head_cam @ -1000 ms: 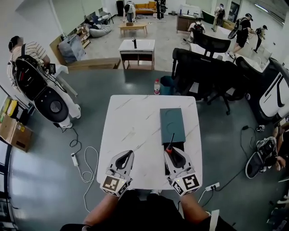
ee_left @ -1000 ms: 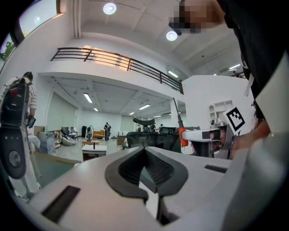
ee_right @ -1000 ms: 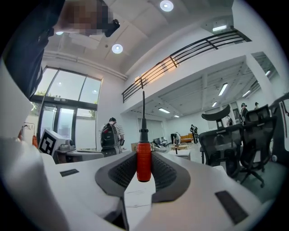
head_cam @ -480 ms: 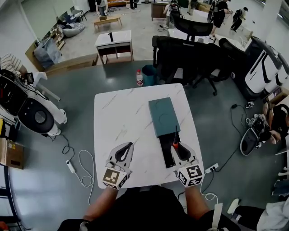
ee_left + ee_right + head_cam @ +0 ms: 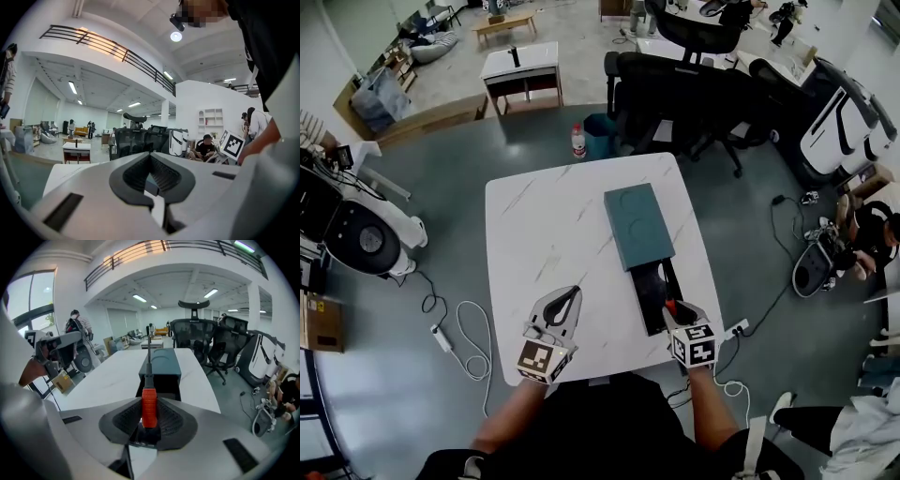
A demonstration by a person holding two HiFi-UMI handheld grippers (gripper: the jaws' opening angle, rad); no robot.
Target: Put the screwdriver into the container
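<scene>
Now, step in hand: delivery. The screwdriver (image 5: 148, 408) is not yet in the container (image 5: 638, 225); I judge we are at the final approach, with release to come.
Right gripper (image 5: 673, 309): jaws closed on the red handle and gripping it firmly, black shaft sticking out ahead towards the far side.
Screwdriver place: held above the near end of the open black compartment (image 5: 652, 291), roughly in line with its length. I cannot tell whether the tip touches anything.
Container: near the right edge of the white table (image 5: 553, 244), teal cover over the far half, near half open and dark.
Left gripper (image 5: 572, 292): jaws together, nothing in them, hanging over the near-left part of the table, well apart from the container.
Next move: I would bring the shaft down flat inside the opening, keep it parallel to the long walls, then part the jaws and lift clear.
In the way: the teal cover's near edge sits ahead of the tip, and the side walls look narrow for the handle. Nothing else lies between.
Around: office chairs (image 5: 675, 84) far right, a bottle (image 5: 578, 142) on the floor beyond the table, a cable (image 5: 464, 328) on the floor to the left.
</scene>
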